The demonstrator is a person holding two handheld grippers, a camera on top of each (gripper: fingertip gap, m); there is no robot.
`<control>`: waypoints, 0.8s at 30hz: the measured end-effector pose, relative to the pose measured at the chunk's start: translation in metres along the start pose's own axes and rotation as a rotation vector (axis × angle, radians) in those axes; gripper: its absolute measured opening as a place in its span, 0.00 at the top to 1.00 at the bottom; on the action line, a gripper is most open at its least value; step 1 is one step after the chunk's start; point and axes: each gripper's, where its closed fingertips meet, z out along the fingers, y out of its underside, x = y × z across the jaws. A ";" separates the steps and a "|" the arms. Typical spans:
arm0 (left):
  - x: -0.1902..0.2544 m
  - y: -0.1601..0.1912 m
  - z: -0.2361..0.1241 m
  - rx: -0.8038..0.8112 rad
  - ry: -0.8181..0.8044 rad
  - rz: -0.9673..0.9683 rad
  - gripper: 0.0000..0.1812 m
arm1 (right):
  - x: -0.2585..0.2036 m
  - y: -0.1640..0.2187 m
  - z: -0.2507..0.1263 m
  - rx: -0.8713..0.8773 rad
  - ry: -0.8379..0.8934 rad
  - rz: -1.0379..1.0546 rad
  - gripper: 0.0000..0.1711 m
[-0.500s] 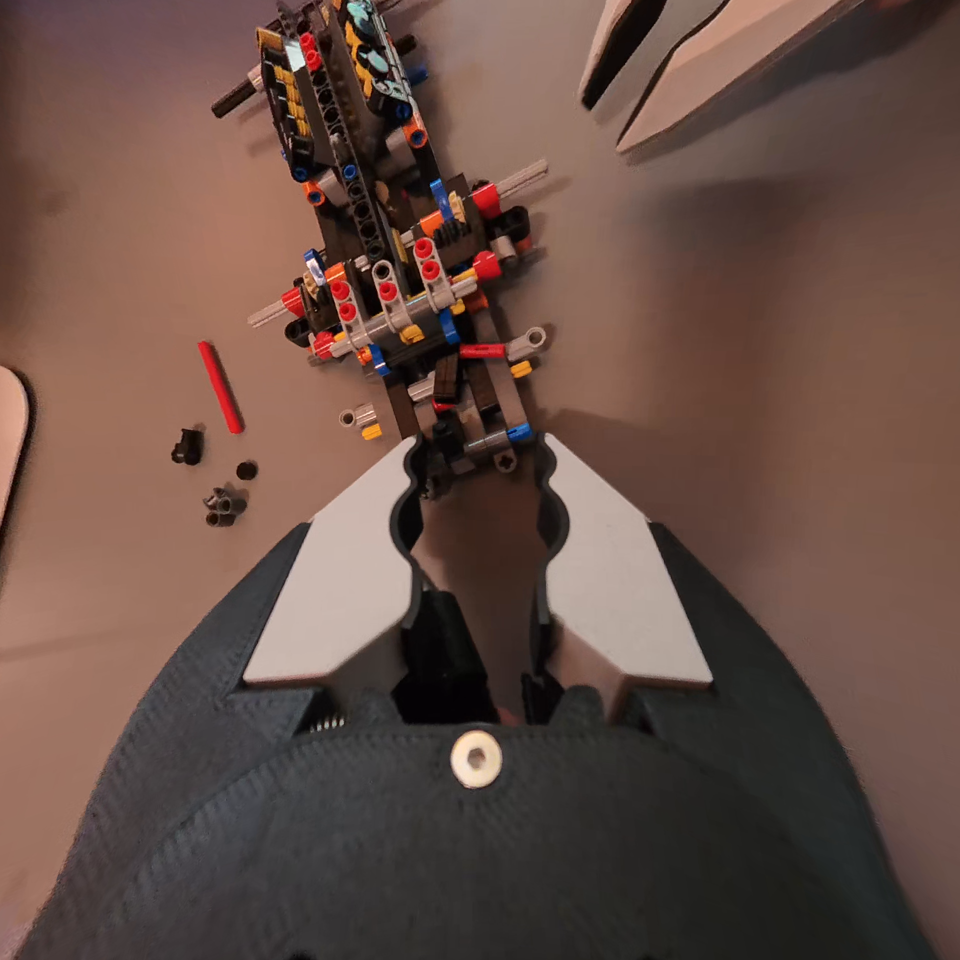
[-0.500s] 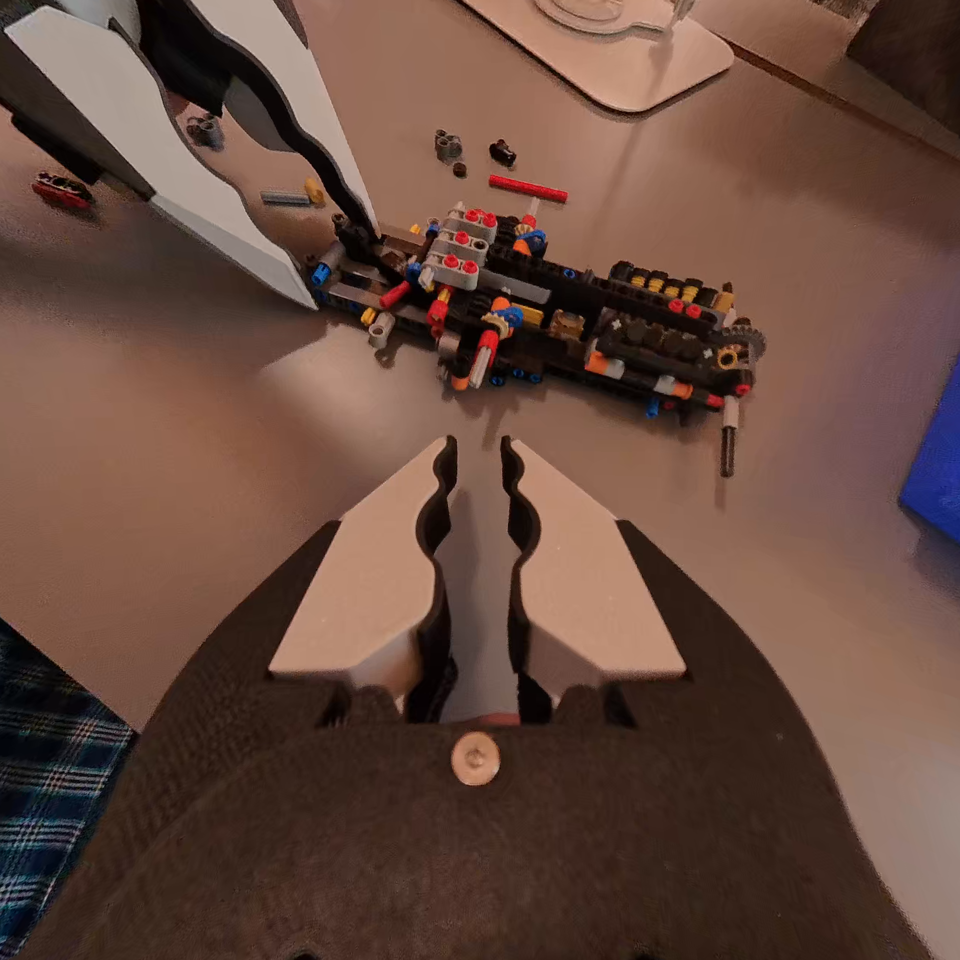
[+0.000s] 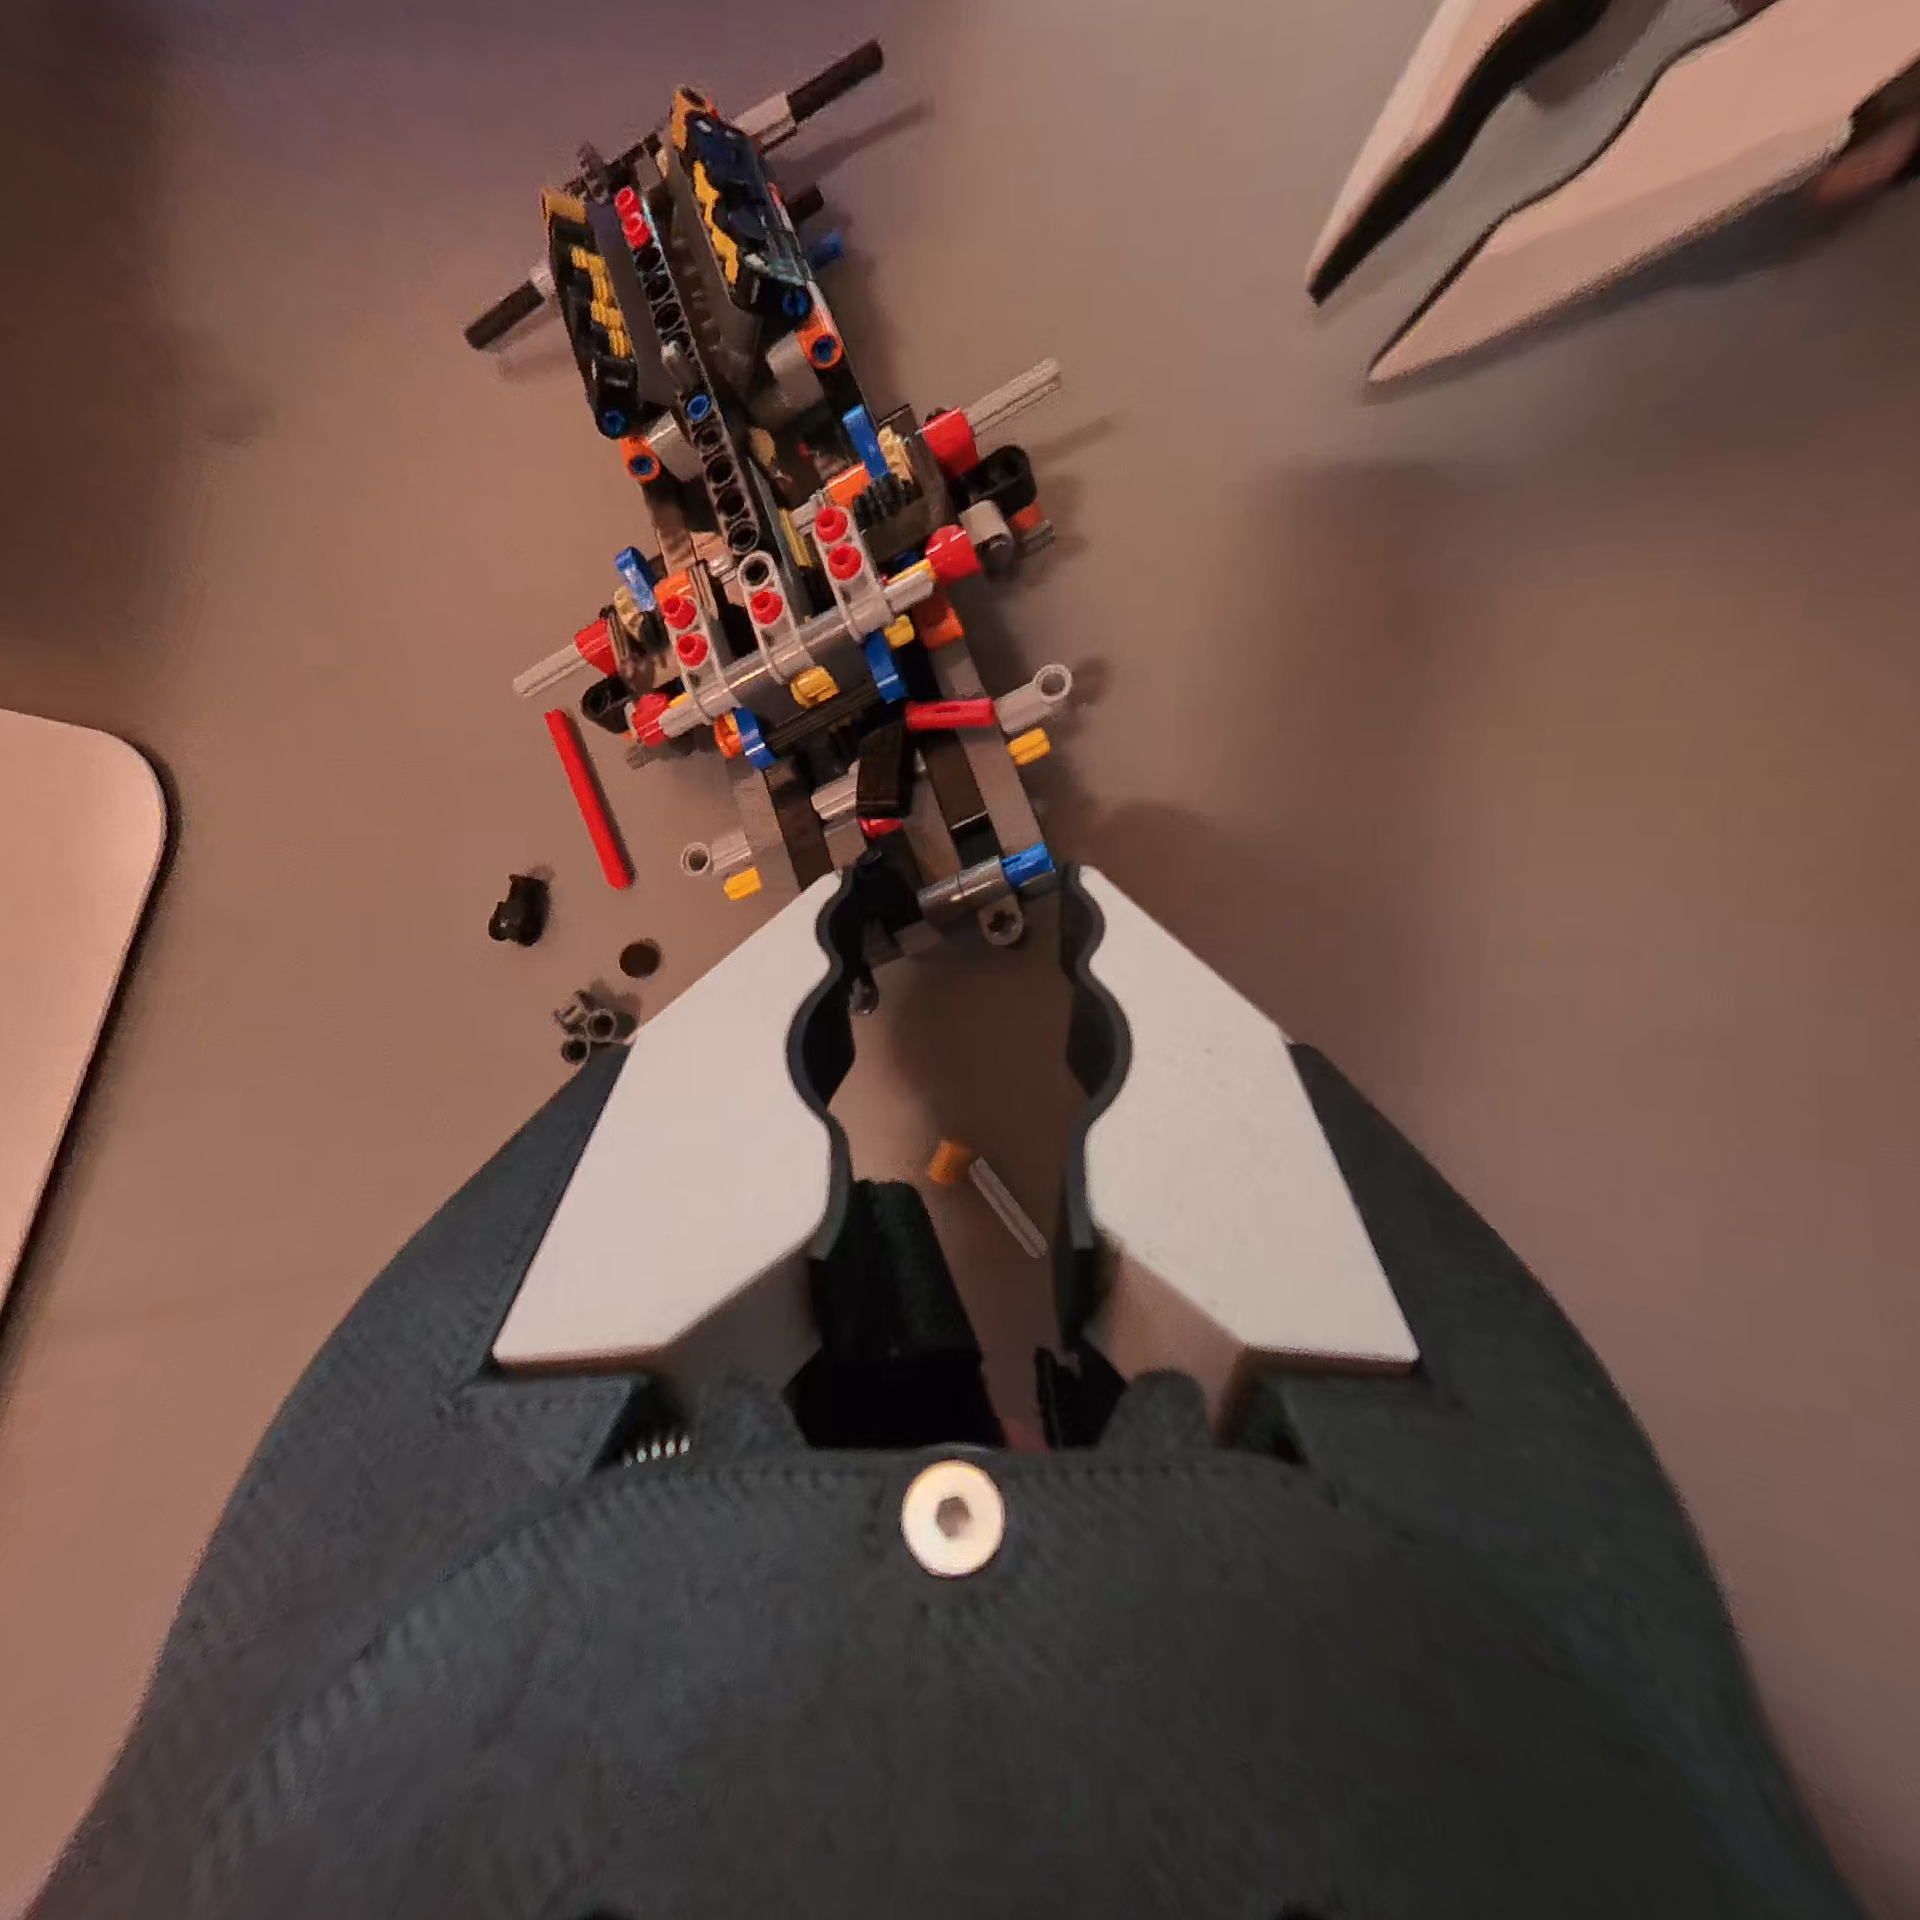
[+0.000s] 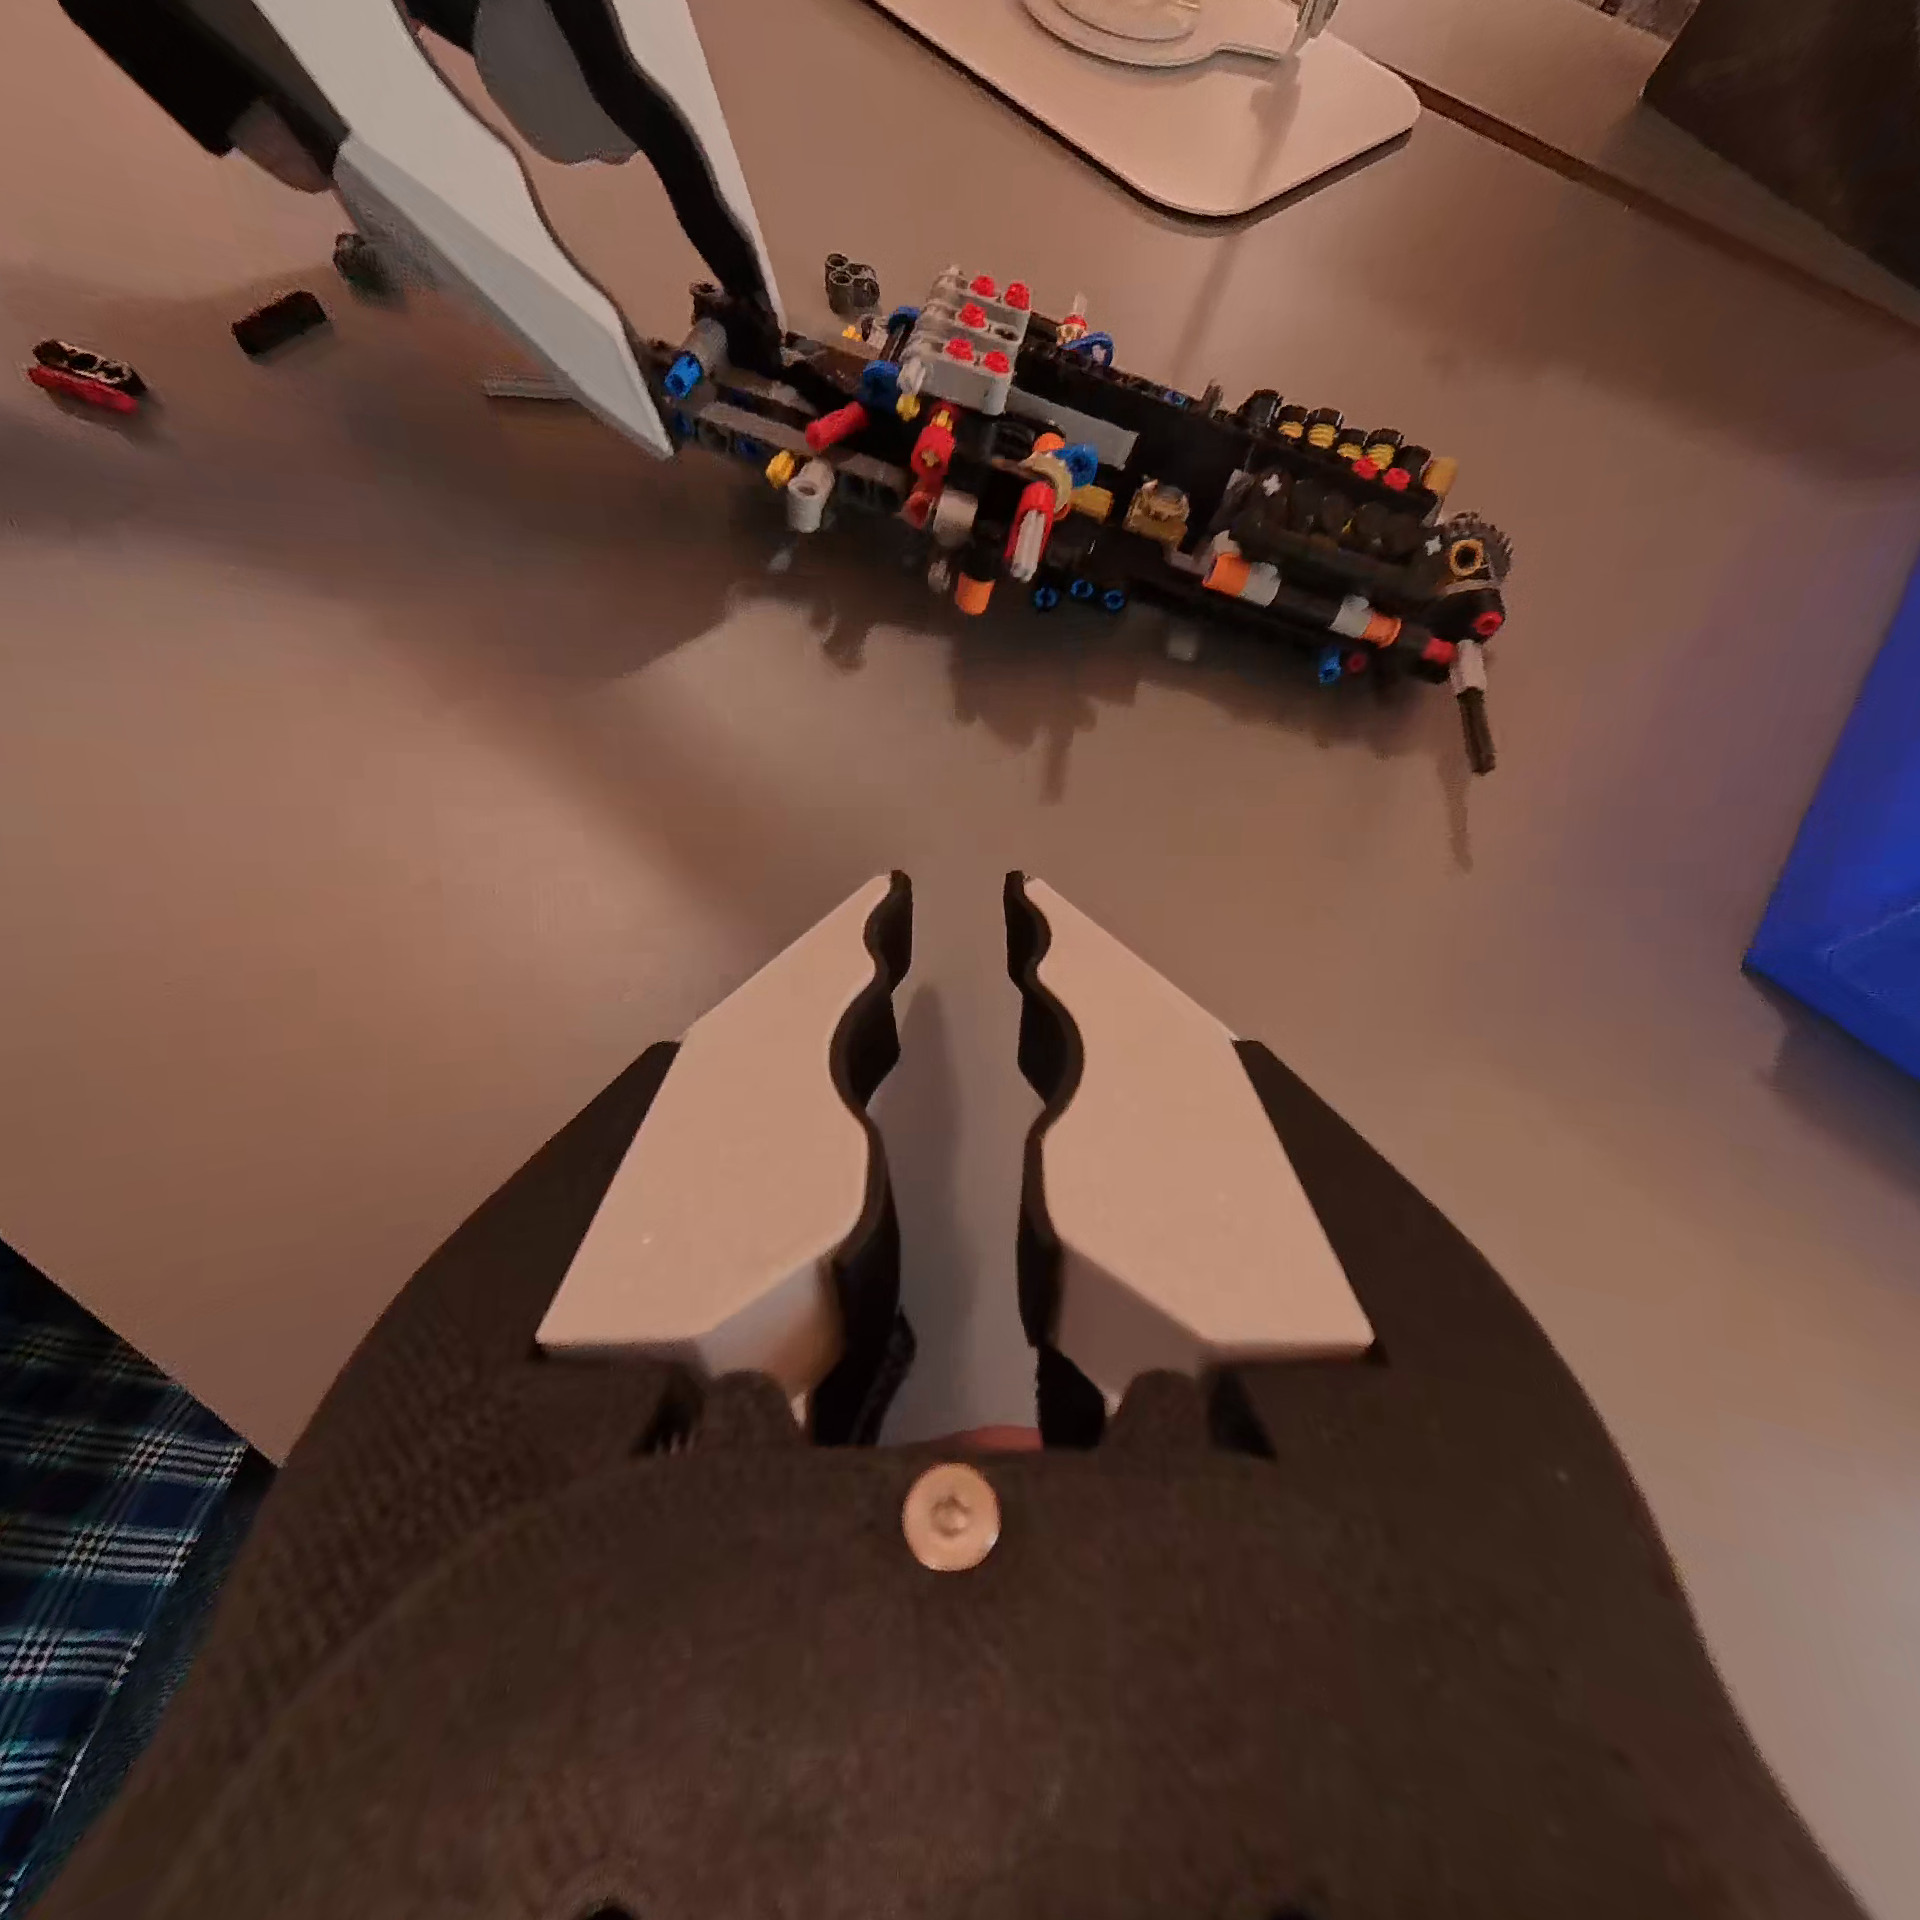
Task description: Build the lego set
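Note:
The long black lego model [image 3: 790, 582] with red, blue, orange and yellow pins lies lengthwise ahead of my left gripper [image 3: 956, 904]. The gripper is shut on the model's near end, one finger on each side. In the right wrist view the model [image 4: 1091, 468] runs across the table and seems held slightly above it, with the left gripper [image 4: 707, 384] clamped on its left end. My right gripper [image 4: 956, 883] hovers over bare table in front of the model. Its jaws are a narrow gap apart and hold nothing. It also shows in the left wrist view [image 3: 1351, 332].
Loose parts lie left of the model: a red axle [image 3: 587, 800], a black connector [image 3: 516, 909], a dark grey connector [image 3: 592, 1023]. A yellow pin [image 3: 948, 1158] and grey axle [image 3: 1008, 1205] lie under my left gripper. A stand base [image 4: 1195, 114] is behind, a blue object [image 4: 1849, 883] at right, the table edge at lower left. The gap from one gripper's tips to the other's is roughly 12 centimeters.
My left gripper has risen and tipped up, still holding the model's end. The model's far end has swung right in the left wrist view. The right gripper has hardly moved.

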 end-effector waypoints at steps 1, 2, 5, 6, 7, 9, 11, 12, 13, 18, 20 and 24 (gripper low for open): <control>-0.001 -0.002 0.000 0.011 0.014 -0.023 0.80 | 0.000 0.000 0.000 -0.002 -0.002 0.000 0.91; -0.003 -0.003 0.000 0.019 0.026 -0.044 0.80 | 0.000 0.001 0.001 -0.004 -0.004 0.000 0.91; -0.004 -0.003 0.004 0.026 0.041 -0.078 0.80 | -0.001 0.000 0.002 -0.010 -0.007 -0.011 0.90; -0.004 -0.003 0.006 0.023 0.039 -0.080 0.80 | -0.002 0.000 0.004 -0.013 -0.004 -0.024 0.90; -0.003 -0.003 0.008 0.025 0.035 -0.079 0.80 | -0.003 -0.001 0.006 -0.019 -0.004 -0.038 0.90; 0.000 -0.004 0.012 0.016 0.026 -0.070 0.80 | -0.005 -0.002 0.010 -0.027 -0.008 -0.066 0.90; 0.006 -0.002 0.016 -0.009 0.014 -0.036 0.80 | -0.008 -0.004 0.015 -0.033 -0.020 -0.080 0.90; 0.010 -0.001 0.017 -0.020 0.019 -0.028 0.80 | -0.008 -0.005 0.016 -0.035 -0.025 -0.086 0.90; 0.012 -0.003 0.017 -0.017 0.021 -0.025 0.81 | -0.009 -0.005 0.017 -0.036 -0.028 -0.088 0.90; 0.002 -0.021 0.007 0.053 -0.001 -0.074 0.85 | -0.007 -0.007 0.016 -0.015 -0.047 -0.055 0.90; 0.002 -0.020 0.014 0.017 -0.010 -0.059 0.85 | -0.007 -0.007 0.016 -0.014 -0.049 -0.050 0.90; -0.002 -0.011 0.028 -0.074 -0.097 0.034 0.91 | -0.008 -0.007 0.017 -0.020 -0.043 -0.065 0.90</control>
